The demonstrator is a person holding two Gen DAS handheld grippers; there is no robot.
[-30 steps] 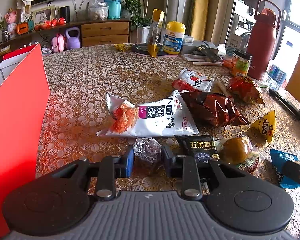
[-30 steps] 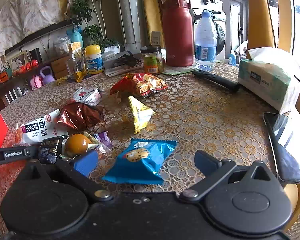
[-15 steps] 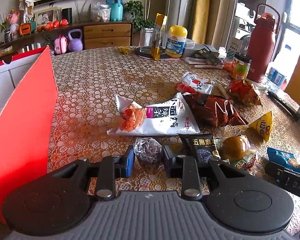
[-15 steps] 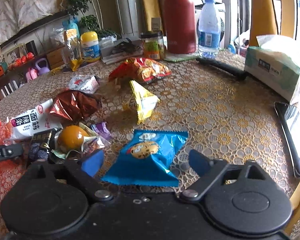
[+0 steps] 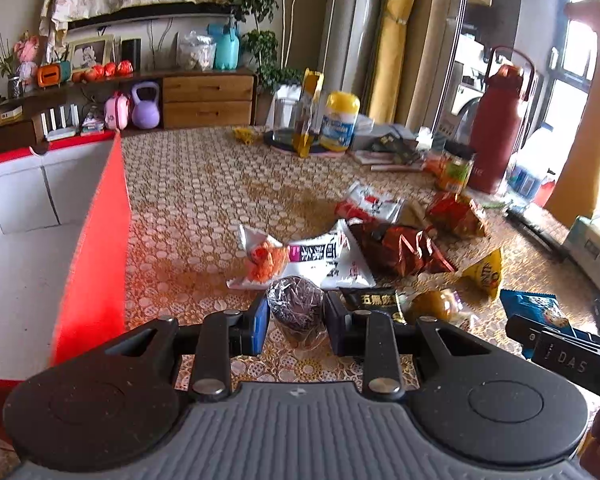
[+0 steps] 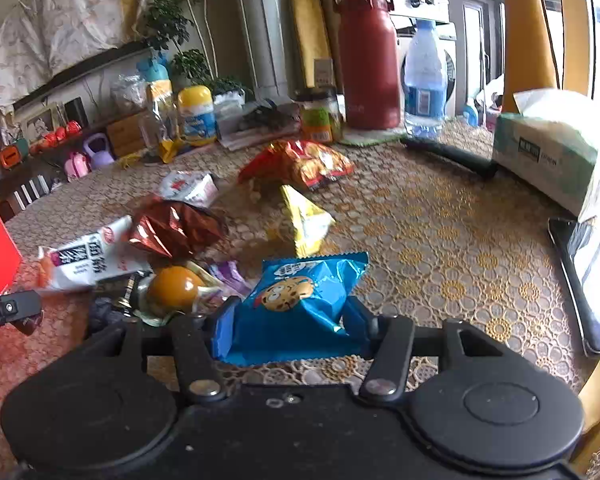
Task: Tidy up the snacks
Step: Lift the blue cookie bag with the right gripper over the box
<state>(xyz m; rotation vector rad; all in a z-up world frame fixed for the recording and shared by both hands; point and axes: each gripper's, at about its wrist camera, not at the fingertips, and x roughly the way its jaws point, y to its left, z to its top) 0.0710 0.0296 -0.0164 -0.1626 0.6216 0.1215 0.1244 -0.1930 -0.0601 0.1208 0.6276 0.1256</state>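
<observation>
My left gripper (image 5: 296,320) is shut on a small dark purple snack in clear wrap (image 5: 294,300), held just above the patterned table (image 5: 204,208). To its left stands the red box (image 5: 96,248) with a white inside. In the right wrist view my right gripper (image 6: 288,320) is closing its jaws on the blue cookie packet (image 6: 300,292); the pads touch its crumpled sides. Loose snacks lie between: a white noodle bag (image 5: 320,260), a brown foil bag (image 5: 396,248), a yellow triangular packet (image 6: 304,220), a black packet (image 5: 376,300) and an orange bun (image 6: 172,288).
At the far edge stand a red flask (image 6: 368,60), a water bottle (image 6: 424,76), a yellow-lidded jar (image 6: 196,116) and a red-orange chip bag (image 6: 300,164). A tissue box (image 6: 548,152) and a phone (image 6: 584,280) lie on the right.
My left gripper has risen with the wrapped snack, so more of the box's inside shows. The right jaws have gone from wide open to closing in on the blue packet.
</observation>
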